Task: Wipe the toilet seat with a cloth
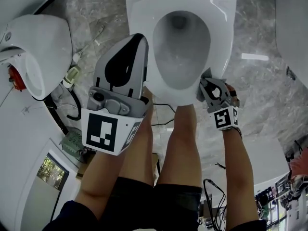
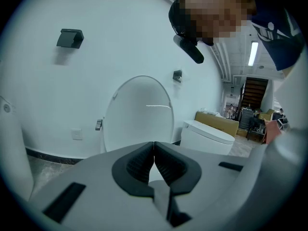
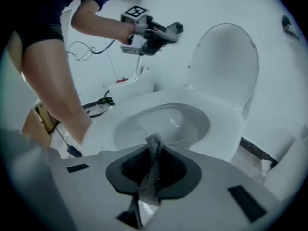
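Toilet seat [image 3: 222, 125]; cloth [image 3: 154, 173] in right tongs [image 3: 153, 150], clear in right gripper view

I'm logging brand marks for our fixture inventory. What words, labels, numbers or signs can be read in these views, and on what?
No readable text anywhere.
Marker cube at the left: black-and-white square pattern, no letters.
Marker cube at the right: same kind of pattern, no letters.
White print on the dark garment: too blurred to read.
Toilet seat: no brand mark visible.
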The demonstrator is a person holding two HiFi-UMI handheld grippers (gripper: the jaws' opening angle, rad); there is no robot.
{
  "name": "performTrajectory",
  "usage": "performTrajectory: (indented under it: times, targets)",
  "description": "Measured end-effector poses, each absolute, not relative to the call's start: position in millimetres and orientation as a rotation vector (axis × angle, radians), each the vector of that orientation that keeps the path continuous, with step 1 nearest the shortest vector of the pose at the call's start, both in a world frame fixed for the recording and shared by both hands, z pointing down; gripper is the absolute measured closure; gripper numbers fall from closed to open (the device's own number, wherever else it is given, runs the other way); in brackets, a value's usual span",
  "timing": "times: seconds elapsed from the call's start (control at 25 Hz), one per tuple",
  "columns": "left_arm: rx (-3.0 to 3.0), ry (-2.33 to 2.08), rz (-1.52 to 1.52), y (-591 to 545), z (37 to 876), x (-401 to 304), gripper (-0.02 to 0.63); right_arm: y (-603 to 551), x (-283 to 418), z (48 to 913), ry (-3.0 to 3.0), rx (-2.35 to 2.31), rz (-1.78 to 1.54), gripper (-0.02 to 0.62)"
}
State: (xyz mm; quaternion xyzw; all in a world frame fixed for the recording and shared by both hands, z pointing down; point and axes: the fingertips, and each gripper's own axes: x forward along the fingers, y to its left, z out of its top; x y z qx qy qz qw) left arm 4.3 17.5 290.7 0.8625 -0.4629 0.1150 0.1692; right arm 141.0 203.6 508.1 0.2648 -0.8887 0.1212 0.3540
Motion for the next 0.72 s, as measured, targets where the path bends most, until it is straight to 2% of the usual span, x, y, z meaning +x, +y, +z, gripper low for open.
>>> performTrajectory:
  times: [0.24, 0.48, 0.6, 0.72]
  targets:
    - [2.461, -1.292, 0.321, 18.1, 292.5, 12.3, 0.586, 105.9, 180.2, 512.8, -2.126, 0.817, 0.125, 0.525]
    - [2.453, -1.305, 0.313, 16.1, 289.7, 3.6, 0.586, 158.8, 143.6, 521.1, -2.063, 0.71, 0.09, 0.532]
    - [2.445, -1.326, 0.302, 12.2, 286.8, -5.0, 0.586, 202.5, 112.6, 524.6, -2.02, 0.66, 0.256, 0.532]
    - [2.431, -1.344, 0.288, 11.0, 284.4, -12.6, 0.586, 238.0, 68.0, 526.2, -1.976, 0.66, 0.588, 0.533]
